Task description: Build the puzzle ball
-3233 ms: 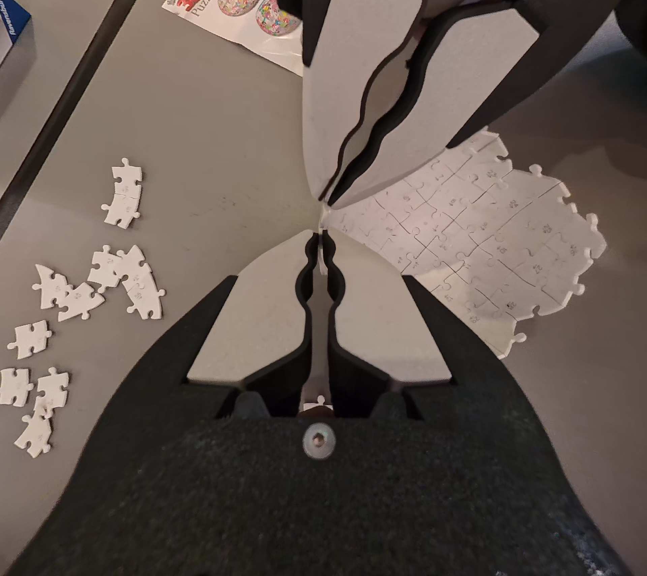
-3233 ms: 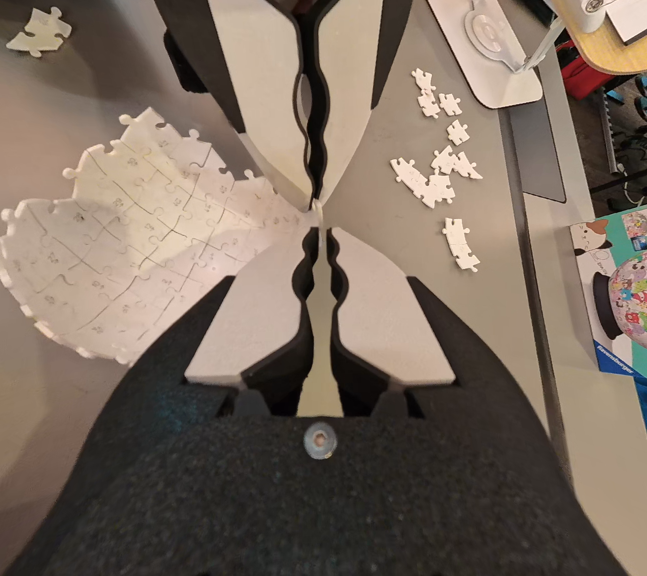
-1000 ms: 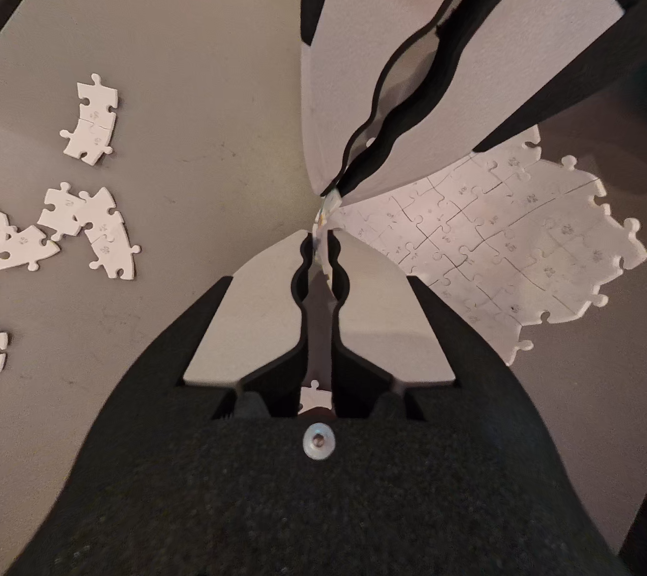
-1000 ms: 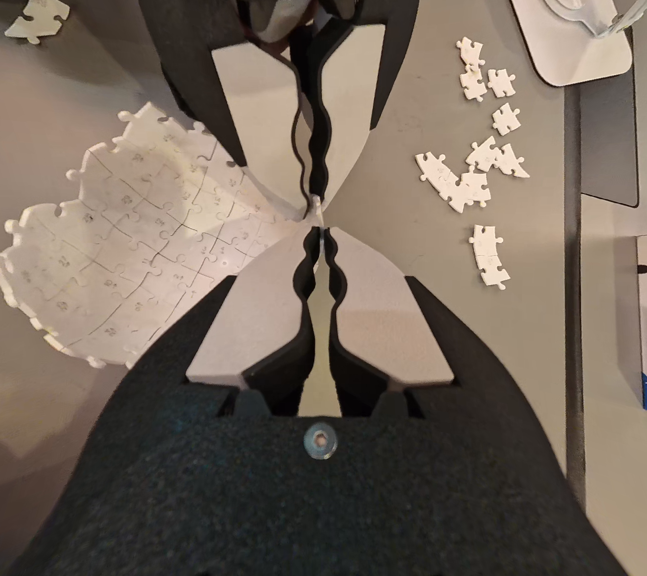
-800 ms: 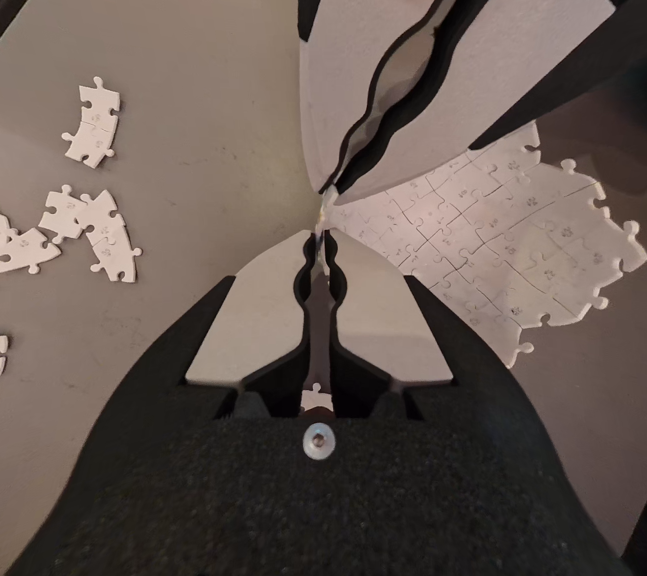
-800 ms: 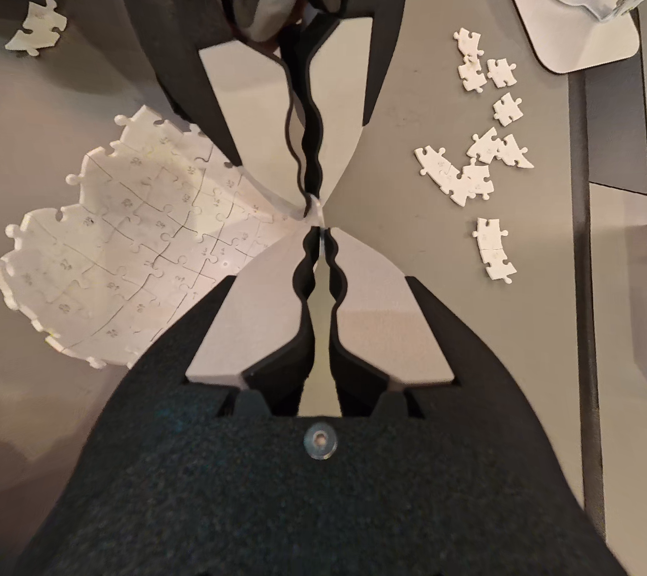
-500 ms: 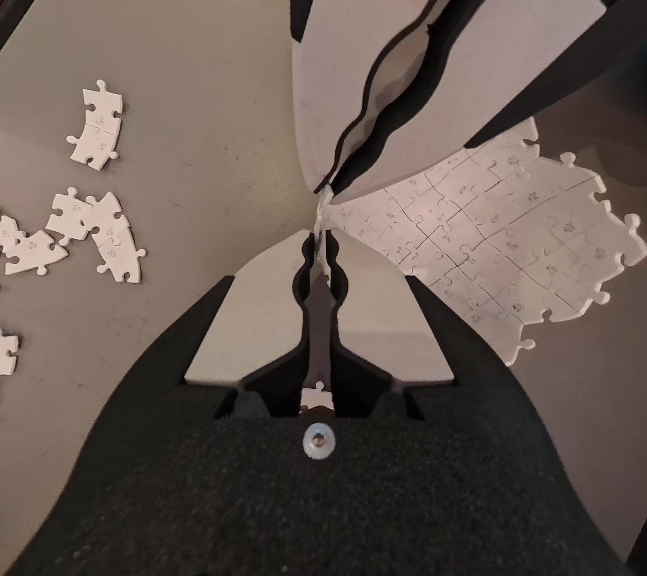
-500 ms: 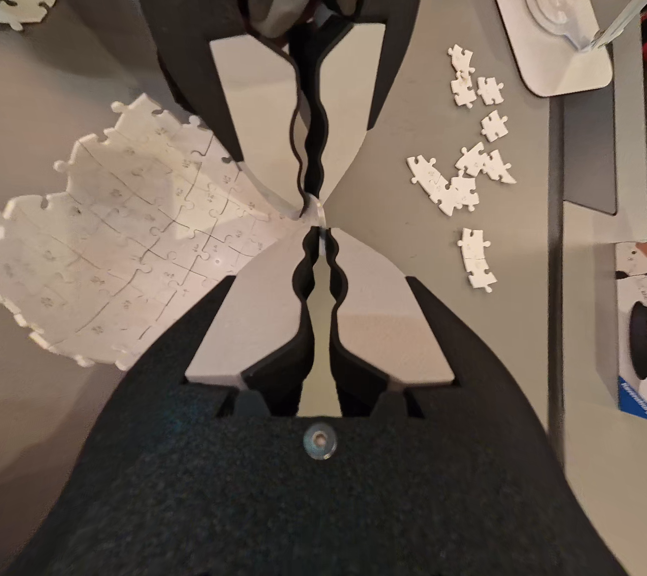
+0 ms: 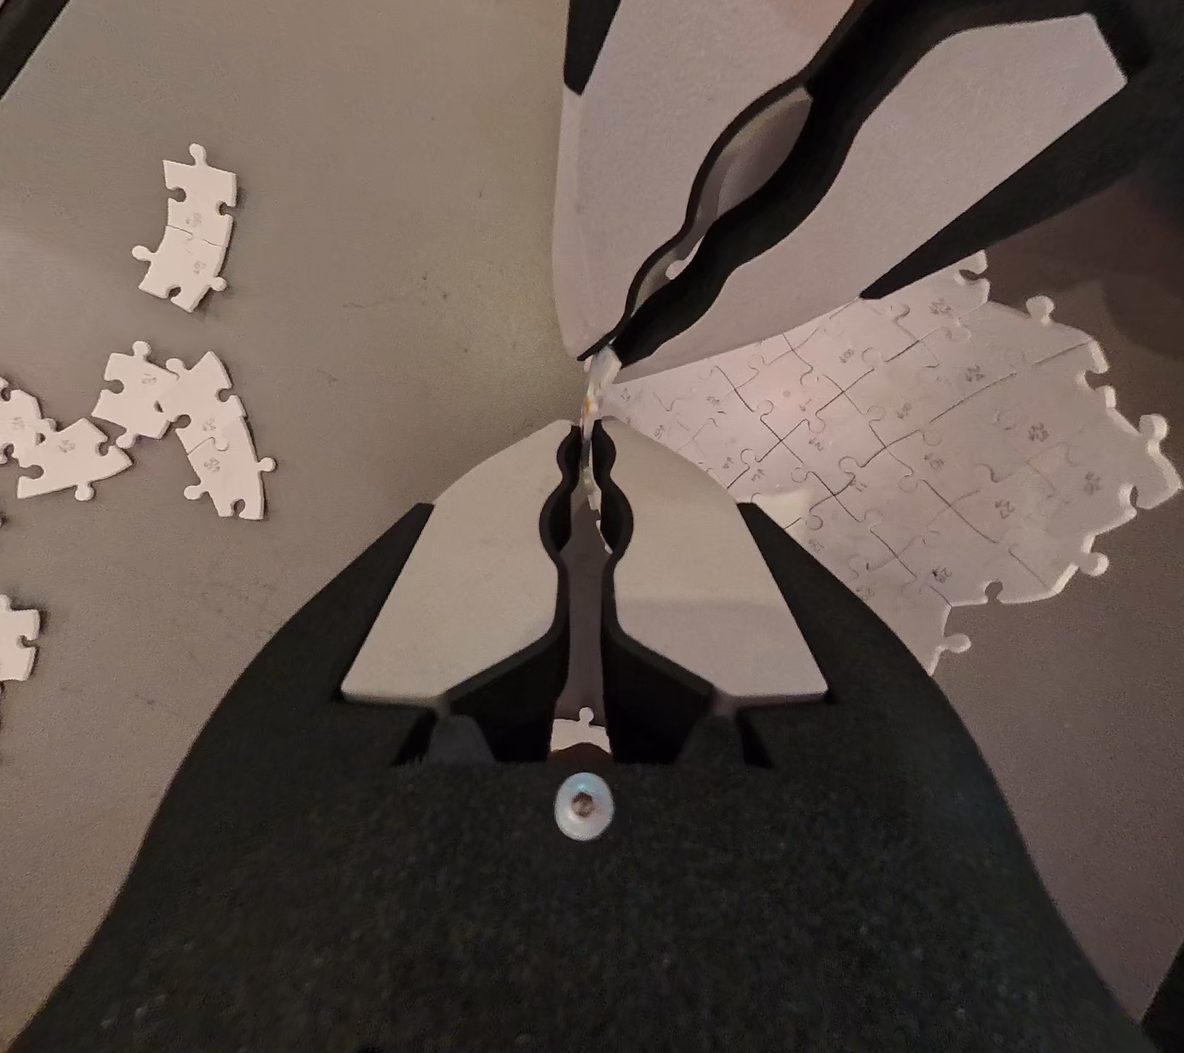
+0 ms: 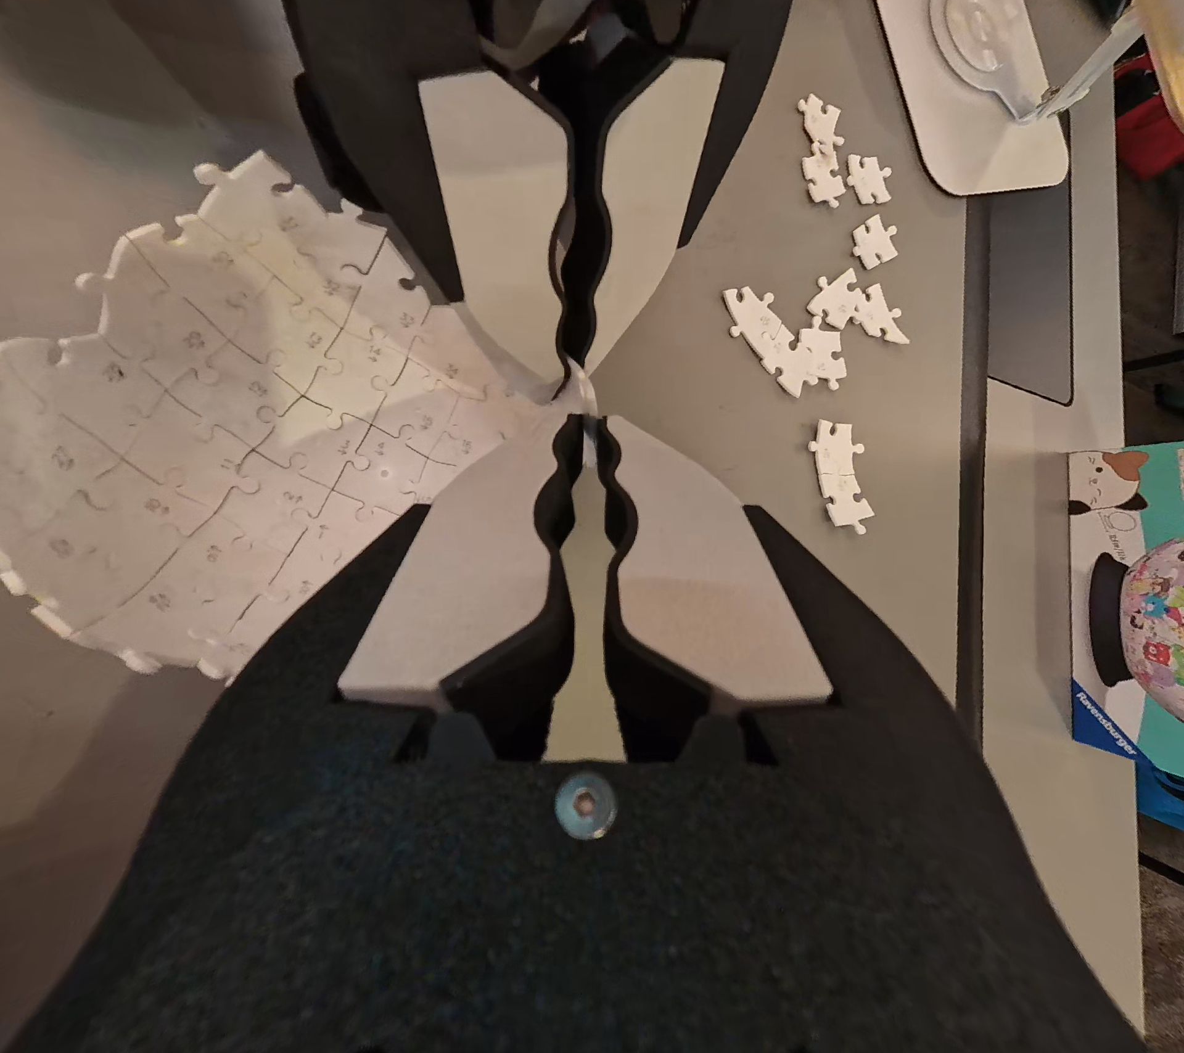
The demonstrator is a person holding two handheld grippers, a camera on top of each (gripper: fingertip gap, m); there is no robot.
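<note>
left wrist view: the left gripper (image 9: 586, 433) is closed on the edge of a small puzzle piece (image 9: 594, 391) that stands on edge just past its tips. the right gripper (image 9: 605, 353) comes in from straight ahead, tip to tip, and pinches the far end of that same piece. ahead and to the right, touching the piece, lies the curved half-built shell (image 9: 929, 446), white numbered backs up. loose pieces (image 9: 192, 420) lie well off to the left on the grey table (image 9: 359, 138).

right wrist view: the right gripper (image 10: 586, 426) is clamped on the piece (image 10: 582, 387), with the left gripper (image 10: 573, 366) opposite. here the shell (image 10: 211, 382) spreads to the left and the loose pieces (image 10: 826, 330) to the right; a puzzle box (image 10: 1127, 606) sits far right.

the step looks like seating this piece into the shell's rim. next, i judge, its tabs must be lined up with the rim and pressed gently so the shell does not buckle.
</note>
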